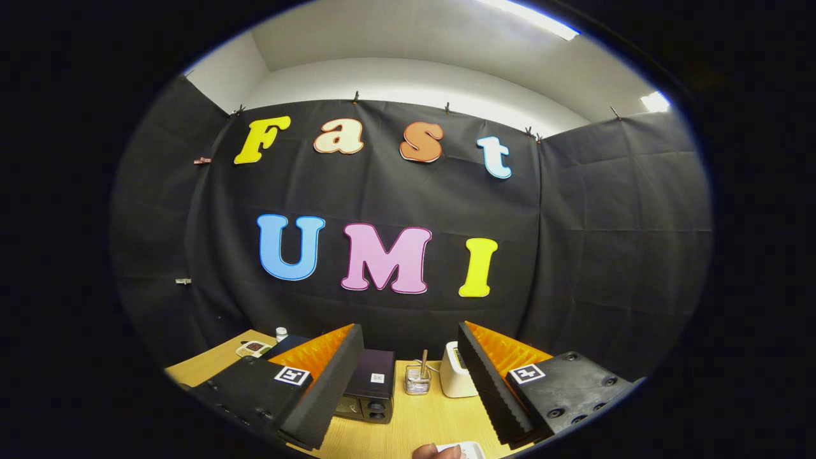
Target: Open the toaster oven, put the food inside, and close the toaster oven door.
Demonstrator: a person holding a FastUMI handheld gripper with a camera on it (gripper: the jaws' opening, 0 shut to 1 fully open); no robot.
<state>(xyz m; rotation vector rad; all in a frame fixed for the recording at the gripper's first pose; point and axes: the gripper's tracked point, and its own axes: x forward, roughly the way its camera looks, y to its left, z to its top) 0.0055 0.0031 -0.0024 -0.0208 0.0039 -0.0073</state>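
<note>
Tool fingers spread apart, empty, raised for approach. Small black toaster oven sits on light wooden worktop beyond them, door apparently closed; food not identifiable.

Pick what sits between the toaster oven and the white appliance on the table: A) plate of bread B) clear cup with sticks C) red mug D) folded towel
B: a small clear cup holding sticks stands between the toaster oven and the white appliance, beyond the open tongs.
</note>
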